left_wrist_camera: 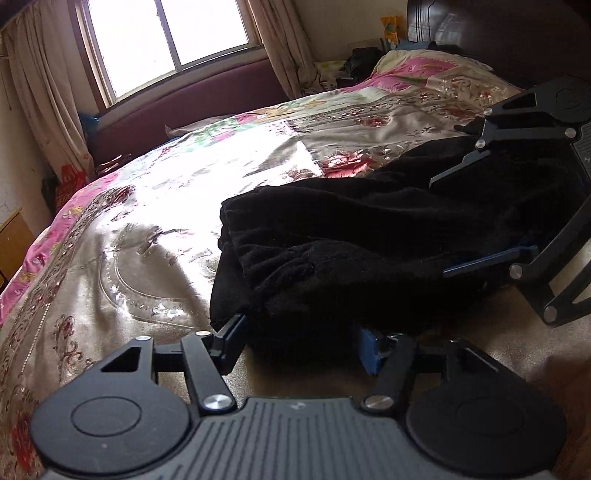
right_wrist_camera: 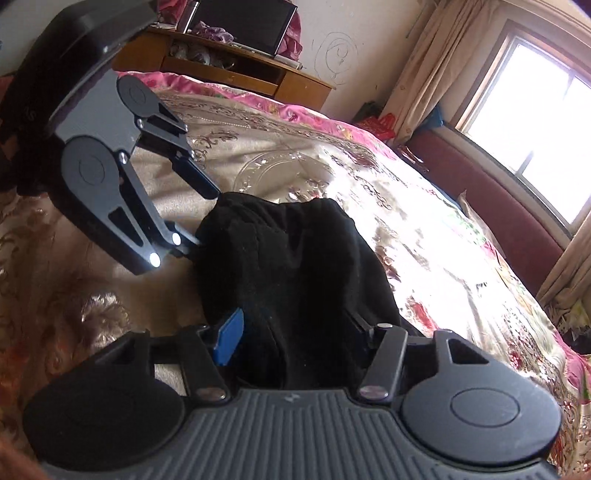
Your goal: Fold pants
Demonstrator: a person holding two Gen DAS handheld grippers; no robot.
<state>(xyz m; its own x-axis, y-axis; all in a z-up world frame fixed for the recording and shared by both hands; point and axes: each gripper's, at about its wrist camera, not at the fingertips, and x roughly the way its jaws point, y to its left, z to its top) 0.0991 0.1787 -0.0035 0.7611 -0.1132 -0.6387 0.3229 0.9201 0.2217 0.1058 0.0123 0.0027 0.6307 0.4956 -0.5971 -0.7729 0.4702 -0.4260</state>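
Observation:
Black fleece pants (left_wrist_camera: 369, 243) lie bunched on a floral satin bedspread (left_wrist_camera: 129, 229). My left gripper (left_wrist_camera: 299, 339) is open, its two fingers standing either side of the near edge of the pants. In the left wrist view my right gripper (left_wrist_camera: 443, 225) comes in from the right, open, with one finger above the cloth and one low against it. In the right wrist view the pants (right_wrist_camera: 295, 266) fill the space between my right gripper's (right_wrist_camera: 295, 332) open fingers. The left gripper (right_wrist_camera: 199, 218) touches the pants' far left edge there.
A window (left_wrist_camera: 166, 33) with curtains and a maroon padded bench (left_wrist_camera: 184, 107) lie beyond the bed. Pillows and clutter (left_wrist_camera: 369, 62) sit at the headboard end. A wooden TV cabinet (right_wrist_camera: 240, 66) stands behind the bed's foot.

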